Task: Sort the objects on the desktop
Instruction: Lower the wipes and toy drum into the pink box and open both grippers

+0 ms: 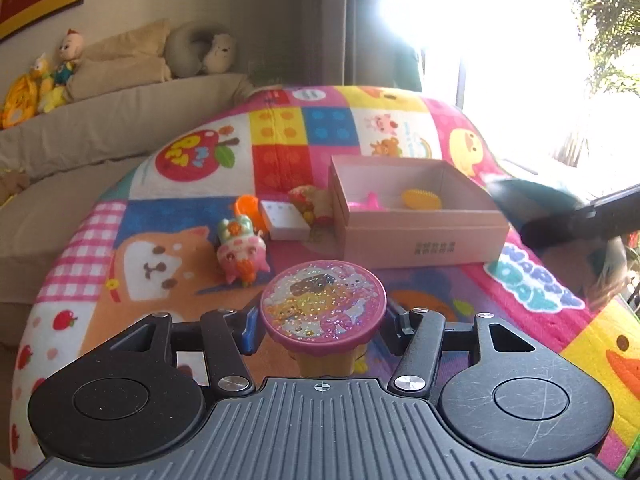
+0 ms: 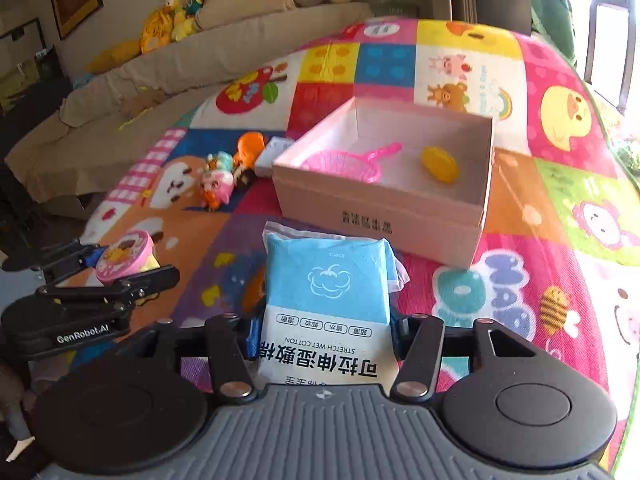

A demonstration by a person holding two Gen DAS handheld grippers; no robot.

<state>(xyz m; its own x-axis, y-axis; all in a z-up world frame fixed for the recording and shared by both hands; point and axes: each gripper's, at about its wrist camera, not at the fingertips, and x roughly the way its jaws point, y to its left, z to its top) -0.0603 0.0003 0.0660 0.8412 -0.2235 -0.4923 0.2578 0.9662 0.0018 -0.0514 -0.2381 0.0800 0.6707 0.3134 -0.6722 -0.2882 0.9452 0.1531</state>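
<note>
Cartoon patchwork play mat (image 2: pixel 520 240) covers the work surface, sofa and plush toys behind it, strong window glare at the far right of the left wrist view. Left gripper (image 1: pixel 323 330) is clamped on a small toy pot with a glittery pink lid (image 1: pixel 323 304); blue pads press its sides, yellow body below, and it looks clear of the mat. The right wrist view confirms it: left gripper (image 2: pixel 120 268) sits at the left edge with the pink lid (image 2: pixel 124 258) between its fingers. Right gripper (image 2: pixel 326 340) is clamped on a blue-and-white wet cotton pack (image 2: pixel 326 300), held by its near end, far end sticking out toward the box. Pink cardboard box (image 2: pixel 380 216) sits just beyond both loads, open top, already holding a pink toy strainer (image 2: pixel 348 164) and a yellow oval toy (image 2: pixel 439 165). Still loose on the mat left of the box: a pink pig-like figure (image 1: pixel 240 254), an orange toy (image 1: pixel 248 206), a small white box (image 1: pixel 282 220), and another toy jammed against the box wall, too hidden to identify. Judgement: the step in hand is carrying, both pickups done, neither load over the box yet. Next move calls for bringing each gripper forward over the near wall with enough clearance, then releasing into free floor space. The pack is floppy and may snag on the rim; stagger the two drops so the grippers don't collide above the opening.
</note>
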